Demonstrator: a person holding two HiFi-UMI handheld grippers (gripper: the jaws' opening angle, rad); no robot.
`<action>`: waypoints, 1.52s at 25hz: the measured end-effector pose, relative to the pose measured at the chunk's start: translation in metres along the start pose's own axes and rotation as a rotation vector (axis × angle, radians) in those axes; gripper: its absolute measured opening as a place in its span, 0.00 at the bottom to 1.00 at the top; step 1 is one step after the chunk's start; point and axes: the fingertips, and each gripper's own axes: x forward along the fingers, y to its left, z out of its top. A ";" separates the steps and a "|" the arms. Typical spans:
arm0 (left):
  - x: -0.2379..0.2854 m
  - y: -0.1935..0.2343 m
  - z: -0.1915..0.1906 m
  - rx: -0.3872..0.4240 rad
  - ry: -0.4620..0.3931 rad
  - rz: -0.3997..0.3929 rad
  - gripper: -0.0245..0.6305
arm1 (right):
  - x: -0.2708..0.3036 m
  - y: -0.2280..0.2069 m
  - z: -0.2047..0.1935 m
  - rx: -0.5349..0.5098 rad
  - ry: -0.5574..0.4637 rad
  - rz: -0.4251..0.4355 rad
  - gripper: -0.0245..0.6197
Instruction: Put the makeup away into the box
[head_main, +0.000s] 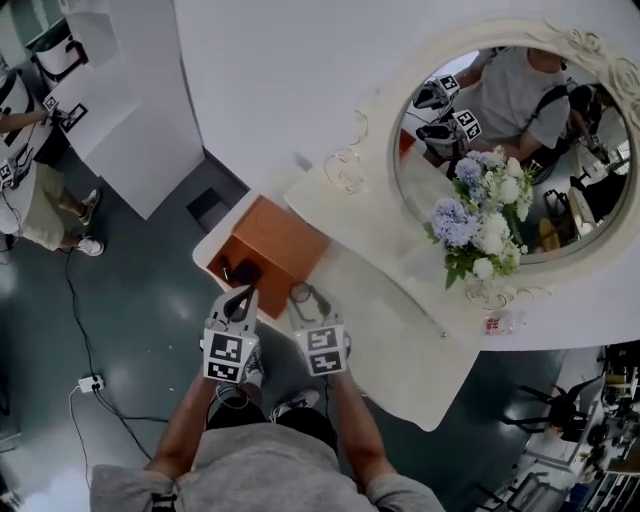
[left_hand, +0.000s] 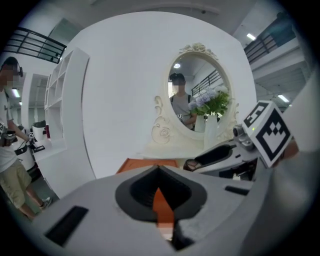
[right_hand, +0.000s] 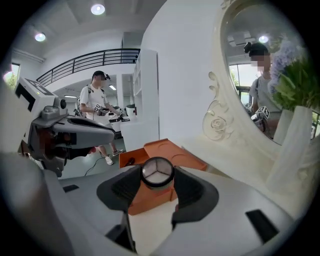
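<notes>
The right gripper (head_main: 308, 296) was clenched on a small round makeup compact (right_hand: 158, 172). Its pads bore on opposite sides of the rim, and the three-segment lid faced the gripper's camera. A grip across the diameter was judged to keep the flat case from turning or slipping. The compact was held in the air just beside the orange box (head_main: 285, 240), on the person's side of it and not yet over the open compartment. The left gripper (head_main: 240, 296) hung next to the right one, also on the near side of the box. Its jaws were brought together with nothing between them — only a sliver of the box showed through the slit. It carried no load and was judged free to steady the box. The box sat at one end of the white vanity table (head_main: 400, 345), with the oval mirror (head_main: 500, 120) beyond it. One small dark item (right_hand: 131, 161) lay in the open compartment; its kind could not be made out. The next step was judged to be this — carry the compact over that opening and release it clear of the dark item.
</notes>
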 end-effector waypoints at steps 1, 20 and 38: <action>0.000 0.007 -0.003 -0.006 0.005 0.006 0.04 | 0.008 0.004 0.000 -0.005 0.010 0.010 0.38; 0.028 0.078 -0.073 -0.106 0.119 -0.014 0.04 | 0.111 0.046 -0.045 -0.087 0.265 0.066 0.38; 0.045 0.108 -0.089 -0.145 0.145 -0.034 0.04 | 0.142 0.047 -0.077 -0.232 0.570 0.027 0.38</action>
